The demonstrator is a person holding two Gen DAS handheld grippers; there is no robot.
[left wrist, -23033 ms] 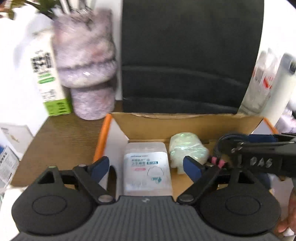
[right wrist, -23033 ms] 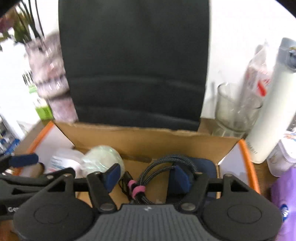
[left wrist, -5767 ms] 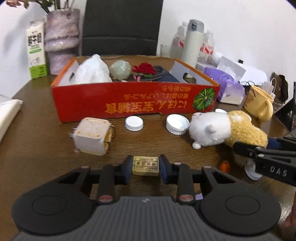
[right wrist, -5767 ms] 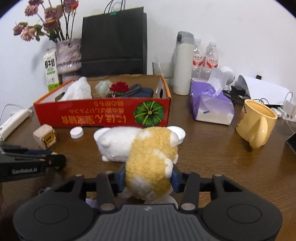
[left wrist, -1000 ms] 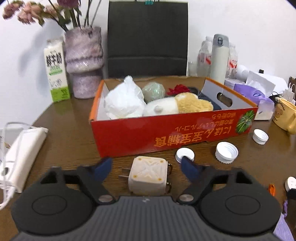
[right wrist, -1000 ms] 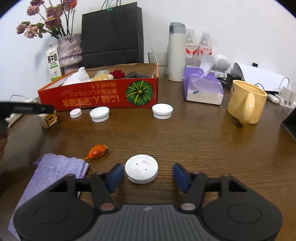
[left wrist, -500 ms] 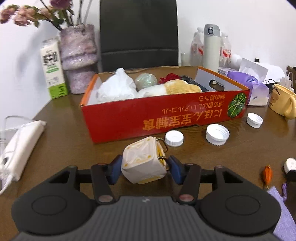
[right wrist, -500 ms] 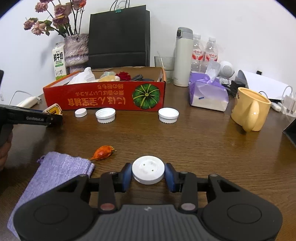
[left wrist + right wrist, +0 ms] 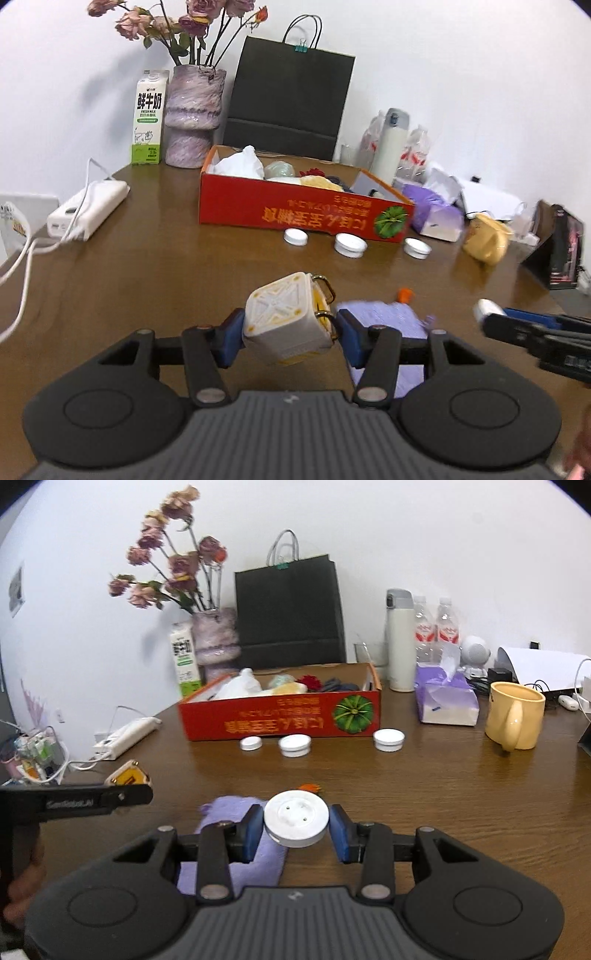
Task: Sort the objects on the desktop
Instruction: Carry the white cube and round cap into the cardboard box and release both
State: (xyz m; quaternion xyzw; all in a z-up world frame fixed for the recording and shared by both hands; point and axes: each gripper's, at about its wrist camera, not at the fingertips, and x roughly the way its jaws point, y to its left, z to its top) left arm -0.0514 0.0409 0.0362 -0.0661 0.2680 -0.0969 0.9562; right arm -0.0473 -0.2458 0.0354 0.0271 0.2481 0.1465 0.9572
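My left gripper (image 9: pixel 288 338) is shut on a cream cube-shaped plug adapter (image 9: pixel 286 325) with gold prongs, held tilted above the brown table. My right gripper (image 9: pixel 295 829) is shut on a flat white round disc (image 9: pixel 296 823), lifted off the table. Under both lies a purple cloth pouch (image 9: pixel 229 845), with a small orange item (image 9: pixel 309 787) beyond it. The red cardboard box (image 9: pixel 295 212) sits further back with a white bag, a pale ball, a plush toy and a red flower inside. From the right wrist view the left gripper (image 9: pixel 122 794) shows at the left with the adapter.
Three white lids (image 9: pixel 295 745) lie in front of the box. A yellow mug (image 9: pixel 513 716), purple tissue pack (image 9: pixel 445 699), white flask (image 9: pixel 399 638) and bottles stand right. A vase (image 9: pixel 192 114), milk carton (image 9: pixel 148 116), black bag (image 9: pixel 291 99) and power strip (image 9: pixel 88 208) stand back left.
Both grippers have lifted and pulled back from the box with their loads; a second ago both stood open around the adapter and the disc, then closed on them.
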